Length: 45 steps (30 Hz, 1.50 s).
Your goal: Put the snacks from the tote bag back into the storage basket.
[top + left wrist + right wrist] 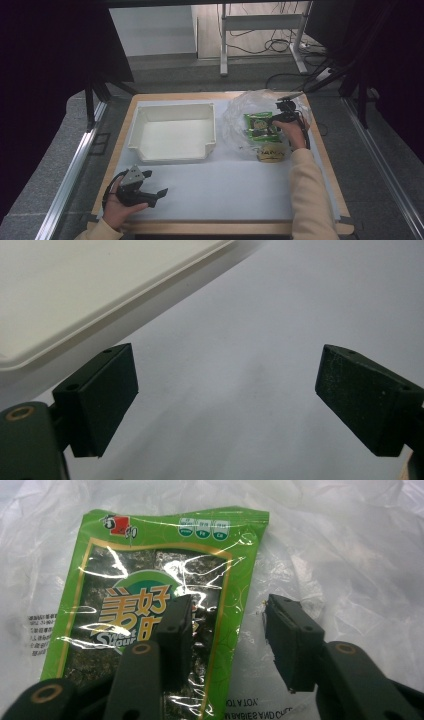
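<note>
One white bin (173,133) sits bare at twelve o'clock of our left tool (150,194), jaws spread on the counter (225,190). Our right tool (227,630) gapes astride a glossy green seaweed packet's (150,580) edge atop a clear plastic bag (350,555).

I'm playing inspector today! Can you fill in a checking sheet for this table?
Surface: white mat on a wooden table.
Job's things: empty white bin; green snack packet on a clear plastic bag; yellowish packet beside it.
Clutter: nothing seen.
Grippers: left gripper open over bare mat; right gripper open, straddling the green packet's edge.
Cables: black cable by the left hand; more on the floor.
Surroundings: desk frame, dark curtains.
</note>
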Tool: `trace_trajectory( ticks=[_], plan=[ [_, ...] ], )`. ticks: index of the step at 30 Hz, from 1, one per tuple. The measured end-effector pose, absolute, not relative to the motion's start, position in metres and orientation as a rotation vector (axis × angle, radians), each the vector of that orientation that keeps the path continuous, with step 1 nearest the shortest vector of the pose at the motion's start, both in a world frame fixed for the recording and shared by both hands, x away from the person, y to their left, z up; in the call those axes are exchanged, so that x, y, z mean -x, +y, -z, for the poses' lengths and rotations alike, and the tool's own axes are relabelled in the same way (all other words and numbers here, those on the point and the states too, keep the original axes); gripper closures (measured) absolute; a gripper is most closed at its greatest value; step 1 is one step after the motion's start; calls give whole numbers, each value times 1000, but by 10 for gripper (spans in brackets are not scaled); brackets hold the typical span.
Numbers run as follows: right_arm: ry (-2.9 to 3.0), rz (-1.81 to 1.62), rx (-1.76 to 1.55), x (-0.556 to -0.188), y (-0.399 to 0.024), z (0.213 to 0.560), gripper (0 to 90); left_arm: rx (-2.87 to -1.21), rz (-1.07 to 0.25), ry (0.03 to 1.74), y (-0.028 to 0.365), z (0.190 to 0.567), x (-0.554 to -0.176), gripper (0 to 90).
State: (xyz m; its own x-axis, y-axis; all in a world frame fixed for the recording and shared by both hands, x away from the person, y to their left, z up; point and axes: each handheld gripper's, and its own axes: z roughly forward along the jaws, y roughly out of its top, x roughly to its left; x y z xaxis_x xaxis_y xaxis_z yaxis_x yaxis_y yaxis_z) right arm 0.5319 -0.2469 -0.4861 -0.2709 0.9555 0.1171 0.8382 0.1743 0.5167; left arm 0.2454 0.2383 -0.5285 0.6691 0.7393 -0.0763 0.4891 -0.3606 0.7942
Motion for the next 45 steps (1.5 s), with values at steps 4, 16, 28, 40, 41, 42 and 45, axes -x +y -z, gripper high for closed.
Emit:
trace_trajectory(
  ticks=[4,16,28,40,41,42,45],
  plan=[
    [2221,-704,-1756,-534,-244,487,612,-2031,-373,949,239,528,-245,102],
    [2215,-653,-1835,-535,-238,490,773,-2023,-380,948,239,528,-245,104],
    [2152,-547,-1820,-532,-221,487,880,-2019,-380,948,240,527,-244,104],
    [2109,-647,-1794,-526,-228,478,898,-2019,-380,950,240,527,-245,104],
    [2110,-663,-1786,-525,-229,476,898,-2018,-381,949,240,527,-245,104],
    [2115,-670,-1779,-524,-230,474,898,-2019,-382,948,240,528,-245,104],
    [2119,-693,-1763,-521,-231,471,898,-2019,-382,948,240,528,-245,104]
  ],
)
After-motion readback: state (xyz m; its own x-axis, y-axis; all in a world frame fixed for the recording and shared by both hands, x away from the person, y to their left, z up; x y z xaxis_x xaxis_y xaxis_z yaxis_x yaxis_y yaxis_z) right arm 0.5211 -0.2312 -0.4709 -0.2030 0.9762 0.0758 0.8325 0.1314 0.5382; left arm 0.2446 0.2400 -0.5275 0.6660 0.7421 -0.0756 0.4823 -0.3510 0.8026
